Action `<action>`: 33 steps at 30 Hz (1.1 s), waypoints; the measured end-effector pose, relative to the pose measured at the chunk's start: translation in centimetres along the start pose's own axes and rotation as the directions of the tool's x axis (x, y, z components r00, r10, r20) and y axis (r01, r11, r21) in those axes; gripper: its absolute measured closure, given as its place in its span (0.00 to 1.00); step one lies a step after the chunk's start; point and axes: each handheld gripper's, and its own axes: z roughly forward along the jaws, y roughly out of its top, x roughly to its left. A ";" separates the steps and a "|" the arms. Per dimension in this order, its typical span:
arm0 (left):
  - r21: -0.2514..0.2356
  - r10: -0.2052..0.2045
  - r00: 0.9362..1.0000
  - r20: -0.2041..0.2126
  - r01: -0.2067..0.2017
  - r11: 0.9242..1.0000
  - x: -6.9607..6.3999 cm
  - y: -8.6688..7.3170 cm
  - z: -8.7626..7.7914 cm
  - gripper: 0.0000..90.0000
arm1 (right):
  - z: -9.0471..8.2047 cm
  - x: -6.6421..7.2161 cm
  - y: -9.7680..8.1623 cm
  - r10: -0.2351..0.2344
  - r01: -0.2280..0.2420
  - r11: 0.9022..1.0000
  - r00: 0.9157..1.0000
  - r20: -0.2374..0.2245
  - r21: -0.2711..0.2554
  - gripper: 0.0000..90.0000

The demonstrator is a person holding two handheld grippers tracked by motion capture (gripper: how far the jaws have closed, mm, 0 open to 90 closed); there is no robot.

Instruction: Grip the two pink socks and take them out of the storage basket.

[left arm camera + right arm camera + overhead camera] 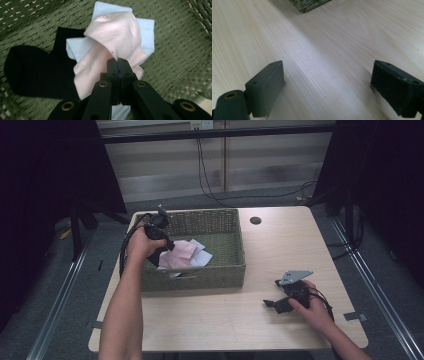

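A green woven basket (220,272) stands on the wooden table (225,320). Inside it lie a pink sock (112,35), a pale blue sock (147,27) under it and a black sock (35,70) to the side. My left gripper (118,62) reaches down into the basket (175,50) and is shut on a fold of the pink sock (179,254), lifting that fold a little. My right gripper (272,304) rests low over the bare table at the right, jaws wide open with nothing between them; its fingers (265,85) frame plain wood.
A small black round grommet (255,220) sits in the table behind the basket. A corner of the basket (309,5) lies ahead of the right gripper. Cables (210,185) hang at the back, and metal floor rails run along both sides of the table.
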 end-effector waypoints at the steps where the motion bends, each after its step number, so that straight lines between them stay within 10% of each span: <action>1: -0.004 -0.004 1.000 0.008 0.004 1.000 -0.2 0.1 -0.2 0.99 | 0.0 0.0 0.0 0.000 0.000 1.000 1.000 -0.001 -0.001 0.12; 33: 0.012 0.029 0.999 0.039 -0.030 0.999 -4.0 1.9 -7.5 0.99 | 0.0 0.0 0.0 -0.002 0.002 1.000 1.000 0.000 0.002 0.12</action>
